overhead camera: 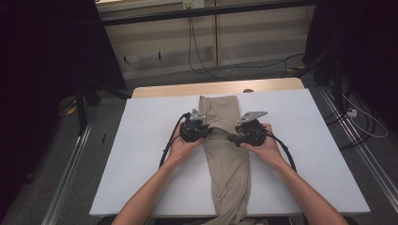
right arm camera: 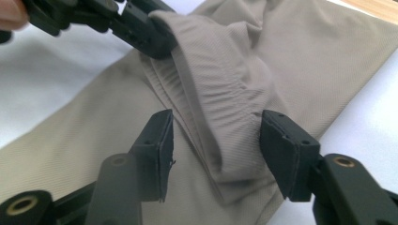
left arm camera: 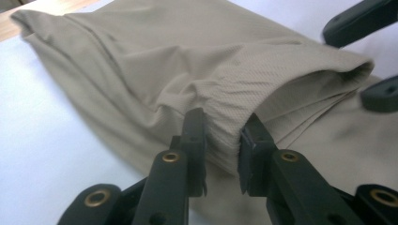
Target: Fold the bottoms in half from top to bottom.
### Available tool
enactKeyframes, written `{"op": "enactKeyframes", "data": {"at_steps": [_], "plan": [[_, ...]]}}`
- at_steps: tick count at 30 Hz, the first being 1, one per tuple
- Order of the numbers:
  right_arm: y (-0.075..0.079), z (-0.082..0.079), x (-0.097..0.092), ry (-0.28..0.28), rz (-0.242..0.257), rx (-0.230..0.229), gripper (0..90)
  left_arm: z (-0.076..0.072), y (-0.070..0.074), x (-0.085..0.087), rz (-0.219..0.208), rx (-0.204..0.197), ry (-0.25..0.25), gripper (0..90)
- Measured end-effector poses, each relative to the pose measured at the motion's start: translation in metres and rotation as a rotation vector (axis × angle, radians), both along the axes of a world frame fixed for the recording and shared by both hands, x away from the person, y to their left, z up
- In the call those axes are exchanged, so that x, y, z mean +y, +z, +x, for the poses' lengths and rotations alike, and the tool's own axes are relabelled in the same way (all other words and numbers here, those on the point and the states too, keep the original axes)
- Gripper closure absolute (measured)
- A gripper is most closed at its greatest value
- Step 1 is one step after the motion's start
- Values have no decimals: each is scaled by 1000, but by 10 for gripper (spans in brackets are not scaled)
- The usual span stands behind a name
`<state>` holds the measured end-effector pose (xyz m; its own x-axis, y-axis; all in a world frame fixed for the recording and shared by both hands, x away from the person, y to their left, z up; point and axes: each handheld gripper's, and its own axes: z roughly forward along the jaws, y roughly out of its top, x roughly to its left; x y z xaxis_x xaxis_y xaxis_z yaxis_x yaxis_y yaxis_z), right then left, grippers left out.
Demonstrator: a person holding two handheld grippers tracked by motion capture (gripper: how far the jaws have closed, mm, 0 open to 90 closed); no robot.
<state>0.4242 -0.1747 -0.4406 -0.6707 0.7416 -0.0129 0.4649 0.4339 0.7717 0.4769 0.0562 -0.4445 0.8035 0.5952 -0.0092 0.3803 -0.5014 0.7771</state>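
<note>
Trousers (overhead camera: pixel 228 159) lie lengthwise down the middle of the table (overhead camera: pixel 141 154), far end folded back on itself, near end hanging off the front edge. Left gripper (overhead camera: pixel 202 130) and right gripper (overhead camera: pixel 233 137) sit either side of the fold.

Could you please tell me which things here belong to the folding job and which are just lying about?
In use: beige trousers; left claw, pinching the folded waistband; right claw, open around the waistband; white table.

Lying about: black cables on the floor; metal rail.
</note>
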Motion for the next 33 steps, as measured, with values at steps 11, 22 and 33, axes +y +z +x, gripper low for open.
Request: {"op": "enactKeyframes", "data": {"at_steps": [11,22,33], "plan": [[-5,8,-8,-42,7,29,804,5,3,1,-48,63,-19,768],[18,-16,-19,-16,83,57,846,-37,30,4,-58,60,-80,807],[24,-87,-20,101,81,87,845,-110,33,14,-26,89,-210,798]]}}
